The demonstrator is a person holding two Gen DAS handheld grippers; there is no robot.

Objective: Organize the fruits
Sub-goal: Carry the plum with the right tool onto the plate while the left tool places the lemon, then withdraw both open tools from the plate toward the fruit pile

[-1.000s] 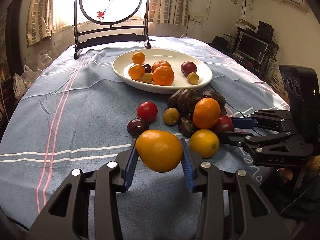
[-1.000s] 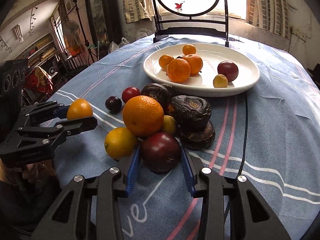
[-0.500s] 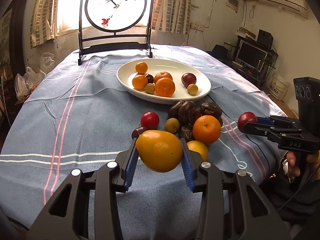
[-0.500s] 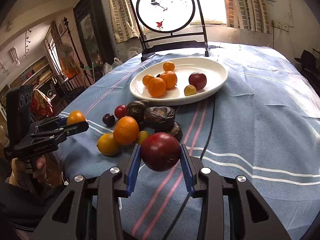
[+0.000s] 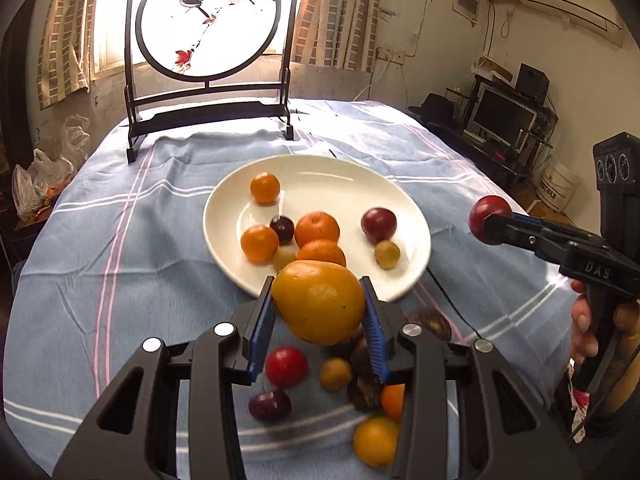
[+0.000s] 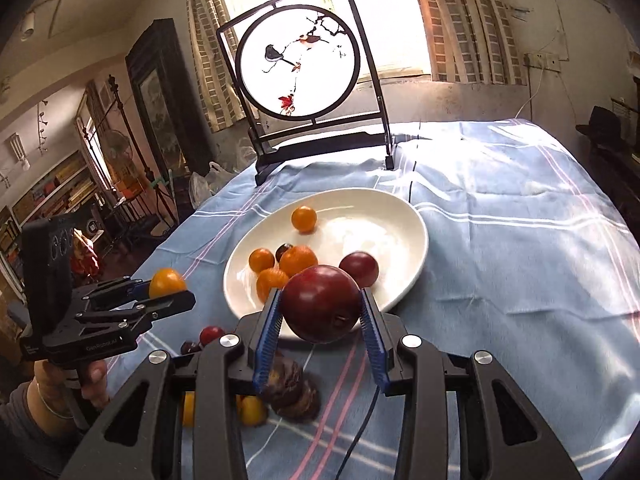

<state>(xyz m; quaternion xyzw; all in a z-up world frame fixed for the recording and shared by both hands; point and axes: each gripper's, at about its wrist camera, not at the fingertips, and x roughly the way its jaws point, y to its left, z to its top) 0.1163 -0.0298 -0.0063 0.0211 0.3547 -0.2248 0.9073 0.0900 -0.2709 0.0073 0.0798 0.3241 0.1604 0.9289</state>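
Note:
My left gripper (image 5: 320,316) is shut on a yellow-orange fruit (image 5: 320,300), held above the table just short of the white plate (image 5: 340,176). My right gripper (image 6: 320,320) is shut on a dark red plum (image 6: 322,304), raised near the plate's (image 6: 400,216) front rim. The plate holds several oranges (image 5: 318,227), a red plum (image 5: 378,224) and small fruits. Loose fruits lie on the cloth below my left gripper: a red one (image 5: 286,366), a dark one (image 5: 270,404), a yellow one (image 5: 376,442) and dark brown ones (image 6: 286,380). The right gripper also shows in the left wrist view (image 5: 490,220), the left gripper in the right wrist view (image 6: 168,284).
A round bird screen on a black stand (image 5: 208,24) stands at the far end of the blue striped tablecloth (image 5: 100,240). A black cable (image 6: 360,428) runs across the cloth. Shelves and a monitor (image 5: 504,116) lie beyond the right table edge.
Both grippers have lifted and moved forward toward the plate, each still holding its fruit. The loose fruit pile now lies beneath and behind them.

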